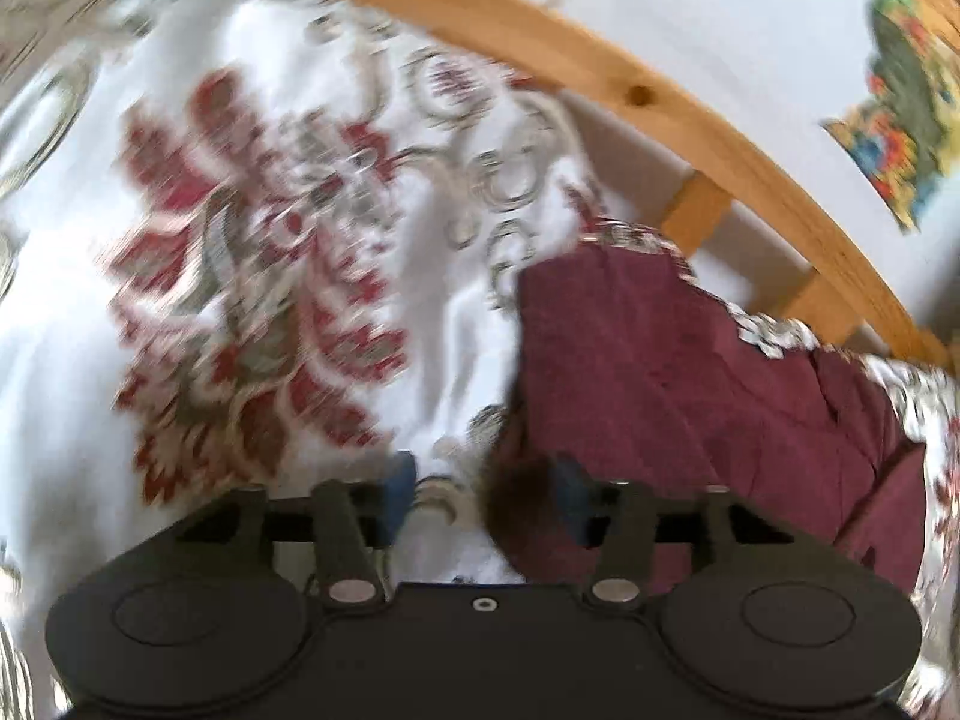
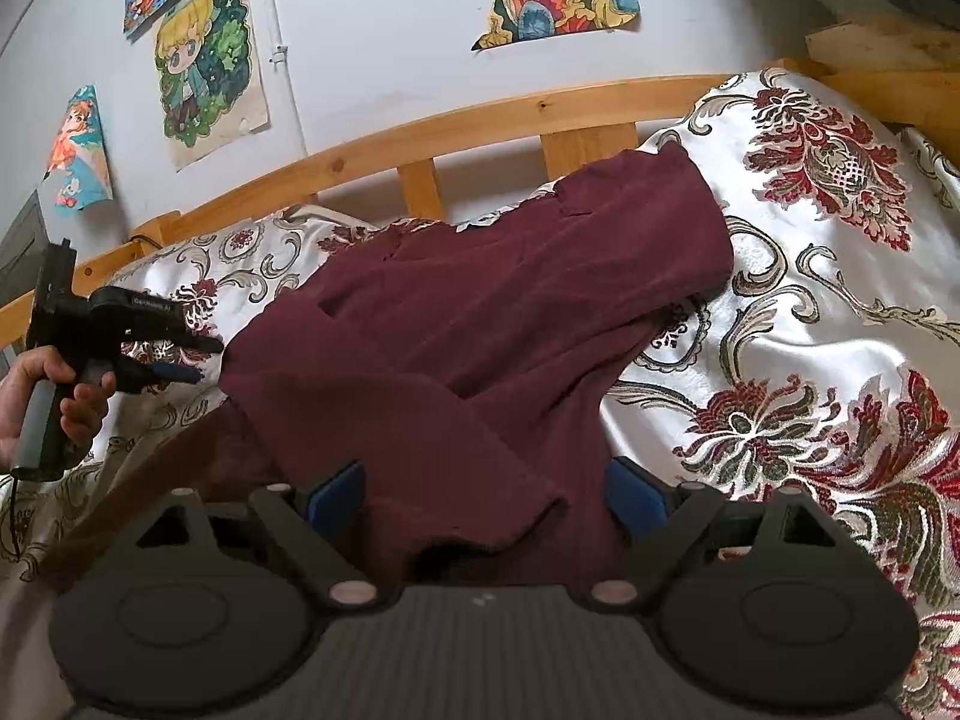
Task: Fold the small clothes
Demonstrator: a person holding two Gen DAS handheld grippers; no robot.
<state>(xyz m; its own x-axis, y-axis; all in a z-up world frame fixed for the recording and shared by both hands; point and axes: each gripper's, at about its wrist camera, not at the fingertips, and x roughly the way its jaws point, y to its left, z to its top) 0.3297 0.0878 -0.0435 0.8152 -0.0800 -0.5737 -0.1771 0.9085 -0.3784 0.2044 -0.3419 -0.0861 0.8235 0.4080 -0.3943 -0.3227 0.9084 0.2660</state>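
A dark maroon garment (image 2: 480,312) lies spread on a white bedspread with a red floral pattern. My right gripper (image 2: 485,495) is open, its blue pads either side of the garment's near folded edge. My left gripper (image 1: 485,495) is open just above the bedspread, the garment's left edge (image 1: 660,372) by its right pad; that view is blurred. The left gripper also shows in the right wrist view (image 2: 180,360), held by a hand at the garment's left edge.
The bedspread (image 2: 810,312) covers the bed. A wooden bed rail (image 2: 480,114) runs along the far side against a white wall with cartoon pictures (image 2: 204,60). The rail also shows in the left wrist view (image 1: 600,60).
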